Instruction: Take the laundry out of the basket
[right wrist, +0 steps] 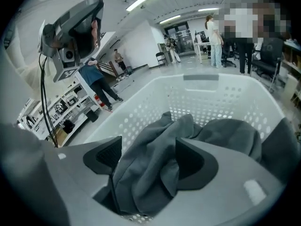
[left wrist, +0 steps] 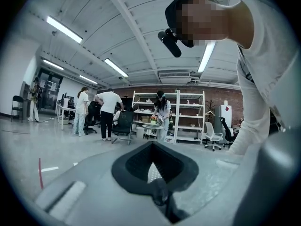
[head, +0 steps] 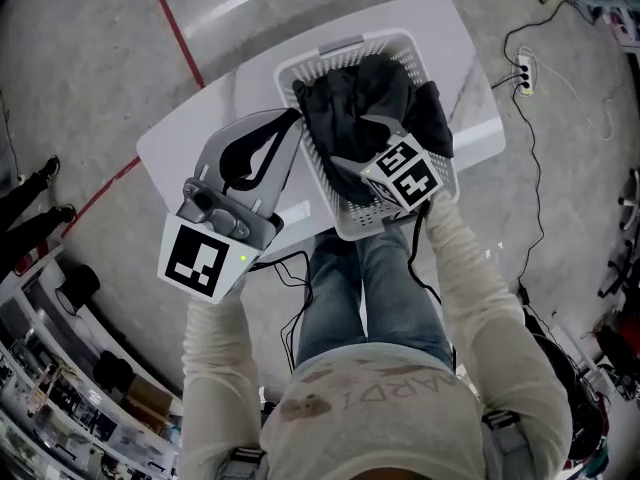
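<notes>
A white perforated laundry basket [head: 362, 224] stands on a white table [head: 215, 118], filled with dark clothes [head: 350, 93]. My right gripper [head: 366, 133] reaches down into the basket. In the right gripper view its jaws [right wrist: 149, 146] hold a bunched fold of a dark grey garment [right wrist: 150, 173], with the basket wall [right wrist: 207, 98] behind. My left gripper [head: 292, 119] hovers over the table just left of the basket rim, tips together and nothing between them. The left gripper view points up into the room, its jaws [left wrist: 151, 145] shut and empty.
The person's jeans-clad legs [head: 370, 288] are against the table's near edge. A red tape line [head: 175, 28] crosses the floor and a power strip [head: 522, 73] lies at the right. Shelving [head: 60, 388] is at the lower left. Several people [left wrist: 107, 114] stand far off.
</notes>
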The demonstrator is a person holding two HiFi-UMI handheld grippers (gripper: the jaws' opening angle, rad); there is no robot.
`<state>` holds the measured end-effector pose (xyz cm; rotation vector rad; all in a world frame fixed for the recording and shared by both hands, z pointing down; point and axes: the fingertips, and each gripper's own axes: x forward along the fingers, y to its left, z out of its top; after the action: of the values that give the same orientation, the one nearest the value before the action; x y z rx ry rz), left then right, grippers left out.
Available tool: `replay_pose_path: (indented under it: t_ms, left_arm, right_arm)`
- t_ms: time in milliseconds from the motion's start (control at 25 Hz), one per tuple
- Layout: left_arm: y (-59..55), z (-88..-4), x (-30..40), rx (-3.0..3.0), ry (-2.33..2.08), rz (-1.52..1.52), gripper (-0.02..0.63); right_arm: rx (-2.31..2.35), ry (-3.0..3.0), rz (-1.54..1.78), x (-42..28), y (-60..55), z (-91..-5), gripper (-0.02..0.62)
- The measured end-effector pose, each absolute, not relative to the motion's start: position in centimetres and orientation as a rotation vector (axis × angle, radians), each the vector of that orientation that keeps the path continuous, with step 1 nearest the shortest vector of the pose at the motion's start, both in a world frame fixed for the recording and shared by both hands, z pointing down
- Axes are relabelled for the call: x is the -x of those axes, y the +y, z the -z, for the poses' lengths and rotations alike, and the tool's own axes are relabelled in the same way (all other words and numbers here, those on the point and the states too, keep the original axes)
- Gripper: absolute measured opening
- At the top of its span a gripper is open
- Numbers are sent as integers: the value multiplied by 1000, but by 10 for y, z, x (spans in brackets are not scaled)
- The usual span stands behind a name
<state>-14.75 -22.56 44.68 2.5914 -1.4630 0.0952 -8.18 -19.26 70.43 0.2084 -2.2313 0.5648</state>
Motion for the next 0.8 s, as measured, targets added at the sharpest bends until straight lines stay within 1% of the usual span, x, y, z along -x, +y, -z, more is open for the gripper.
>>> replay_pose_path:
  t_ms: [160, 440, 640, 680, 720, 800]
  left_arm:
    - [-225, -462, 146, -2588, -1441, -106, 0]
    - [-222, -485, 151, -2578, -1414, -117, 0]
    - [-219, -493, 150, -2574, -1411, -129, 0]
    - [-218, -493, 152, -2572, -1412, -128, 0]
    - [-217, -493, 154, -2569, -1413, -127, 0]
    - [-214, -494, 158, -2562, -1417, -126, 0]
  right_arm:
    - [-208, -2176, -527, 85, -186, -734, 431]
    - [-139, -1990, -408, 81, -168, -797, 447]
    - [-68, -1822, -190, 66, -150, -851, 440]
    - [-64, -1801, -137, 65, -149, -857, 429]
    - [-72, -1790, -97, 65, -151, -860, 404]
    - [-107, -1782, -42, 63, -160, -862, 292]
